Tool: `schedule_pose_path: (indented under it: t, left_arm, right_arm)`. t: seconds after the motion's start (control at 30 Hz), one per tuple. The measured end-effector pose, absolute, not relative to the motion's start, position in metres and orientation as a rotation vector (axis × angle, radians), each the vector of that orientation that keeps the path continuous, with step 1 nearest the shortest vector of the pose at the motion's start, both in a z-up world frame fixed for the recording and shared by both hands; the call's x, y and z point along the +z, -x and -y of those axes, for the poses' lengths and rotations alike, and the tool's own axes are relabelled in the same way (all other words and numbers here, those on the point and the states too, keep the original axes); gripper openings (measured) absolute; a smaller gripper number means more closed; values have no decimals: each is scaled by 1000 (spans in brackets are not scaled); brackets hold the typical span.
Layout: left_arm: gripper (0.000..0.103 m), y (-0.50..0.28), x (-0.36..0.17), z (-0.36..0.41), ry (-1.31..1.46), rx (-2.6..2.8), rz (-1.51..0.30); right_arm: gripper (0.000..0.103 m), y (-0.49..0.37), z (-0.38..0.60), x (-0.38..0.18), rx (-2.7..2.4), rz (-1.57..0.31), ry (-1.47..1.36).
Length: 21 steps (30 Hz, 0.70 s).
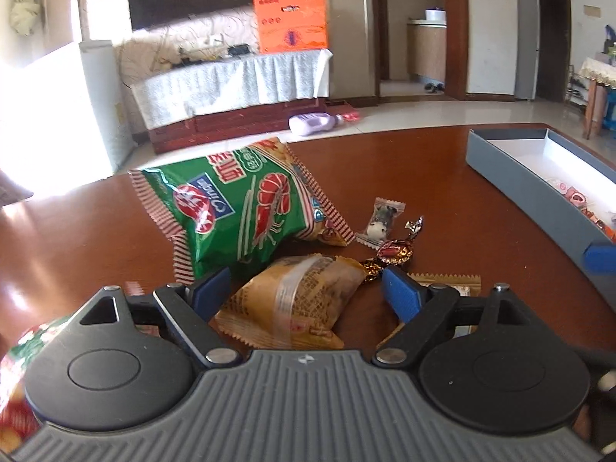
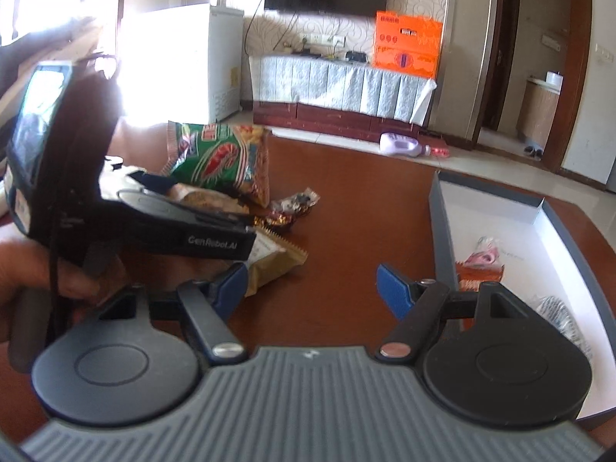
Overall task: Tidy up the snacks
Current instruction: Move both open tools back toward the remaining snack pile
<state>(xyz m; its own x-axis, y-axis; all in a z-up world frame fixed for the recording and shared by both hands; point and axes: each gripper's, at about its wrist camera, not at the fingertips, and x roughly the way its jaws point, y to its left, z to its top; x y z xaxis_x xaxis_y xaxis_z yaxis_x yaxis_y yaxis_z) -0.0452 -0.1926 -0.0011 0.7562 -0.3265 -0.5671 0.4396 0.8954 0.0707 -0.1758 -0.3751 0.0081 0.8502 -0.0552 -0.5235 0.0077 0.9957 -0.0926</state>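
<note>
We have the left gripper (image 1: 306, 288) spread wide around the tan pack (image 1: 296, 300) on the table (image 1: 442, 200); the pads look just beside it, not yet pressing. To do this well we'd close on the pack's puffy middle, not the crimped end, lift clear of the green bag (image 1: 238, 211) and the candies (image 1: 392, 248), then carry it to the box (image 1: 512, 171), well apart to the right.

The right gripper (image 2: 312, 288) is also spread, holding nothing, over bare table beside the box.

Hard to tell: whether the left pad touches the green bag. Another flat wrapper (image 1: 458, 283) is half hidden behind the right finger. The box's contents are cut off at the frame edge; only a few small wrappers show.
</note>
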Motion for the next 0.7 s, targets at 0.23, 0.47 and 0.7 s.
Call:
schedule_pose_path:
  t: [0.23,0.47,0.7]
  left_arm:
    - [91,20,-6,183,-115,-458,-674]
    - [85,19,-7,179,-115,-463,-666]
    - [85,20,-6,175,-108,-476,-665]
  right_arm:
    - [80,160,368,-8,-28,-616,77]
    - [81,145,358,-15,1,-626,48]
    - [82,130,355,-20,20,-641,25]
